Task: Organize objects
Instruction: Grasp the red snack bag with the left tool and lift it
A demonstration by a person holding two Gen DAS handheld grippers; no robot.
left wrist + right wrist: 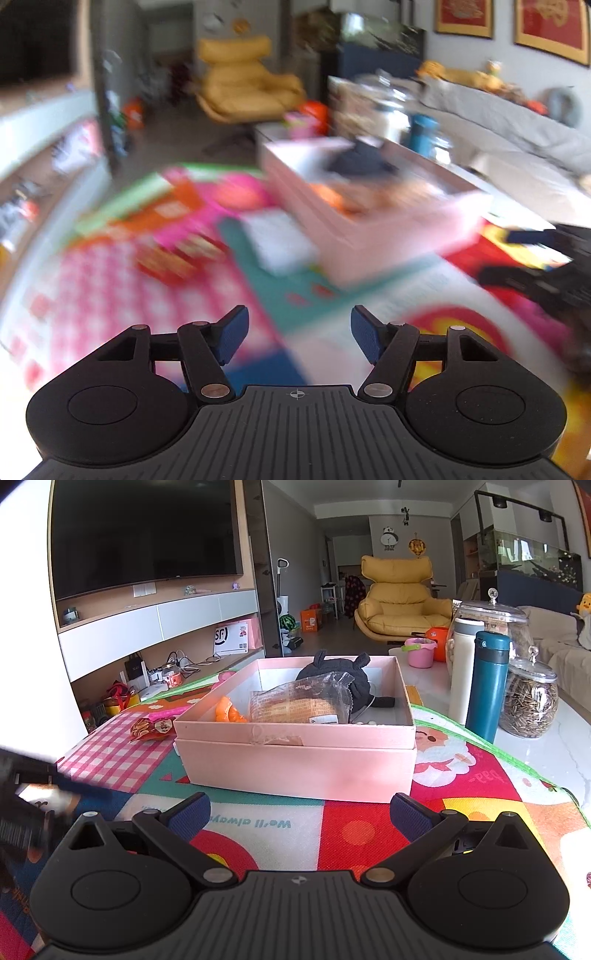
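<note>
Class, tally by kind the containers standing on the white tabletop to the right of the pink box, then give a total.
Lidded glass jars: 2, the large jar and the small jar of seeds
Flasks: 2, white flask and teal flask
Toy buckets: 2, pink bucket and orange bucket
Total: 6

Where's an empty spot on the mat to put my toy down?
Free: the mat between the pink box and the right gripper, and the checkered patch below the snack packet. Crowded: right of the box, among bottle and jars.
</note>
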